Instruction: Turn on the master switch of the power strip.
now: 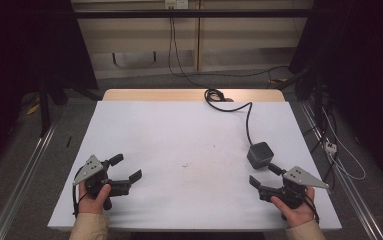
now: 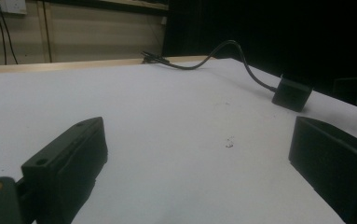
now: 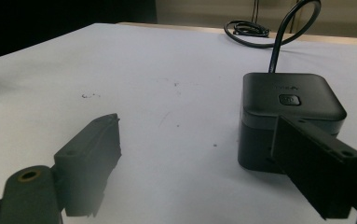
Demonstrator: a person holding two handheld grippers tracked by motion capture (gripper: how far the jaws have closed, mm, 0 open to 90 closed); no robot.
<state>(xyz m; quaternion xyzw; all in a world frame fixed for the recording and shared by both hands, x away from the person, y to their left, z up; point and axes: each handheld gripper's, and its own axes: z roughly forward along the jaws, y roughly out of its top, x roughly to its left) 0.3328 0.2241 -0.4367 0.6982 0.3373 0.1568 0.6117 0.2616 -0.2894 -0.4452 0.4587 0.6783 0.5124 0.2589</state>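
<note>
My desk (image 1: 189, 140) wears a plain white sheet, with a strip of pale wood left bare along its far edge, and the room around it is dark: black curtains to both sides, a light panelled wall behind, grey floor and metal rails running past the desk's left and right edges. I hold my left gripper (image 1: 127, 168) near the desk's near left corner, its jaws spread wide with nothing between them. My right gripper (image 1: 265, 174) sits near the near right corner, jaws also wide and bare. The black cube (image 1: 260, 154) stands just beyond it, close to the right edge, apart from my jaws; nothing lies between them. Its black cable (image 1: 249, 120) runs back to a coil at the far edge. A few dark specks (image 1: 184, 164) mark the sheet near the middle. My right gripper view brings out a small round button (image 3: 288, 99) on the cube's top, while my left gripper view catches a wall socket (image 2: 4, 5) behind the desk.
</note>
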